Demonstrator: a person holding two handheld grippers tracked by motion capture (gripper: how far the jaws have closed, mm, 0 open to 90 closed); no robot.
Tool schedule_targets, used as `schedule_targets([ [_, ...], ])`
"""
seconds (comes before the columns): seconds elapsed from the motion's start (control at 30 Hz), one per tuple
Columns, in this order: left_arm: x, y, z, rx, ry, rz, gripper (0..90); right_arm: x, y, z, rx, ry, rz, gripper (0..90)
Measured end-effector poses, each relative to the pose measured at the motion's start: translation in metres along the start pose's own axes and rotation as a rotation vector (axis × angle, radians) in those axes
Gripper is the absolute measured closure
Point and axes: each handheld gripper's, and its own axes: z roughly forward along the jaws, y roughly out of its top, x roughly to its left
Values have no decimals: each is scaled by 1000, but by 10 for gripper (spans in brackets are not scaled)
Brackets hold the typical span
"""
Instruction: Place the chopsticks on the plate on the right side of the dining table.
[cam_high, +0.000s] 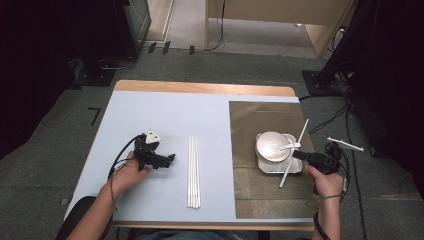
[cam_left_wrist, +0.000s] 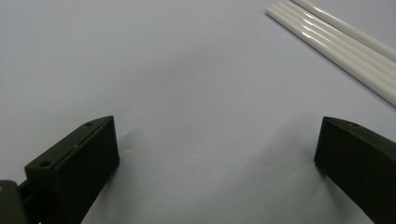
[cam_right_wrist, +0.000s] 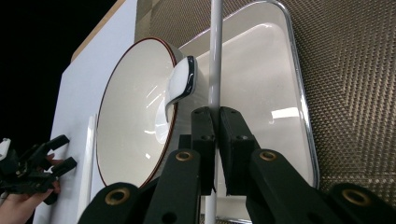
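Jaws of the right gripper (cam_right_wrist: 215, 140) were clamped on a white stick (cam_high: 295, 151), which stood slanted over the white bowl (cam_high: 270, 146) and its spoon (cam_right_wrist: 182, 84). That bowl sat on a white tray (cam_right_wrist: 280, 60) resting on the woven mat (cam_high: 260, 190) at the table's right side. Near the table's left side, the left gripper (cam_high: 170, 159) rested on the pale blue tabletop (cam_left_wrist: 187, 84) with its jaws spread wide and nothing between them, near a bundle of white sticks (cam_high: 193, 172).
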Motion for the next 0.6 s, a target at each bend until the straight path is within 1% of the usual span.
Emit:
schedule_targets([
  [0.3,0,0,0,1,0,0,0,4,1,10,2,-23,-22,860],
  [0.4,0,0,0,1,0,0,0,5,1,15,12,-35,-26,861],
  [0.6,0,0,0,0,0,0,0,2,0,19,13,-54,-31,860],
])
